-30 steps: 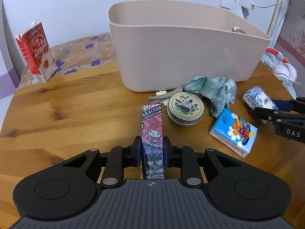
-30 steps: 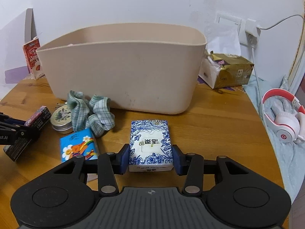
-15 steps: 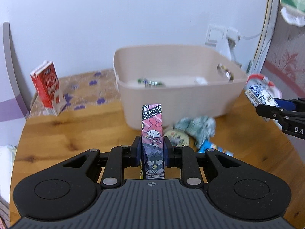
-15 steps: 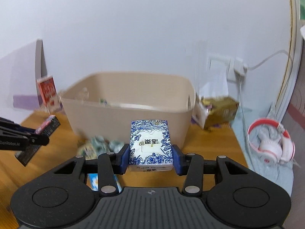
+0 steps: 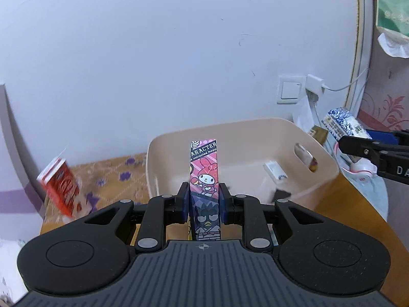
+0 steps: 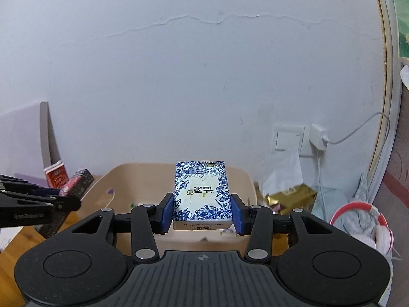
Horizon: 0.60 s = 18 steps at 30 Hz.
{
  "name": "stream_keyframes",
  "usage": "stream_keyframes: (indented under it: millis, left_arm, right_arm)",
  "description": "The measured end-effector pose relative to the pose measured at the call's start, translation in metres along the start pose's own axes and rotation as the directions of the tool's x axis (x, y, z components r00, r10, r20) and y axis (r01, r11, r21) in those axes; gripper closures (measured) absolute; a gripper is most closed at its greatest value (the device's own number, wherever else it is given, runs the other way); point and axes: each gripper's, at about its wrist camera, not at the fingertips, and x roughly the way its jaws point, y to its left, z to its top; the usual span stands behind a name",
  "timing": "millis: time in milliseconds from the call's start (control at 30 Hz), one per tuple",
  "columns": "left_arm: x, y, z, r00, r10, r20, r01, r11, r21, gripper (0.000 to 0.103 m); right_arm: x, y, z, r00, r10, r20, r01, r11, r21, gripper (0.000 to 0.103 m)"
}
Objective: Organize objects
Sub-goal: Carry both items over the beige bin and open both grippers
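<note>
Change since earlier: both my claws have risen off the table, loads unchanged; bin now seen from above, cloth, tin and blue packet gone from sight.

LEFT WRIST VIEW
Left gripper (image 5: 203, 200): I have it clenched on the cartoon strip box (image 5: 204, 179), pads tight on both narrow sides.
Strip box pose: upright, top end poking well past my fingertips, pink character above, black one below.
Beige bin (image 5: 329, 163): ahead of and below my claw, interior visible.
Bin contents: small white packet (image 5: 275, 173) ahead-right of the claw; a dark item nearer, can't tell what.
Bin handle slot (image 5: 305, 157): in the right wall, far right of my fingertips.
Red carton (image 5: 60, 188): far left of the claw, tilted, blurred, on patterned mat (image 5: 110, 171).
Right gripper (image 5: 358, 138): at the right edge, level with my claw, carrying the blue-white tissue pack (image 5: 343, 124).
Wall switch (image 5: 291, 89): above-right, charger plugged beside it.

RIGHT WRIST VIEW
Right gripper (image 6: 202, 213): I have it grasping the tissue pack (image 6: 200, 194) flat between blue pads, print upside down to me.
Bin (image 6: 245, 179): directly ahead and below, mostly hidden behind the pack.
Left gripper (image 6: 64, 199): off to my left, strip box (image 6: 76, 184) in it.
Red carton (image 6: 56, 177): beyond that claw, by the wall.
Gold packet (image 6: 294, 194): right of the bin.
Headphones (image 6: 365, 220): far right, red and white, on cloth.
Table (image 6: 15, 243): wood, low left.
</note>
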Motion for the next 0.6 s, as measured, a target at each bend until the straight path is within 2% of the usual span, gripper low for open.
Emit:
stream_keyframes:
  millis: [233,433,533,600]
  left_arm:
    - [0.054,-0.009,0.031,1.0,0.007,-0.019,-0.007,1.0,0.018,0.08]
    - [0.107,-0.015,0.034,0.992,0.005,-0.125,-0.003,1.0,0.02,0.08]
    - [0.129,-0.018,0.028,0.978,0.016,-0.21,-0.011,1.0,0.026,0.08]
    - [0.139,-0.02,0.023,0.97,0.028,-0.241,-0.02,0.999,0.037,0.08]
  right_arm:
    - [0.04,-0.001,0.011,0.999,-0.025,-0.023,0.025,1.0,-0.002,0.059]
    - [0.086,0.005,0.004,0.994,-0.053,-0.099,0.05,0.998,-0.032,0.059]
    - [0.107,0.01,-0.003,0.987,-0.077,-0.144,0.067,0.995,-0.072,0.059]
    - [0.118,0.011,-0.008,0.98,-0.089,-0.175,0.076,0.994,-0.083,0.059]
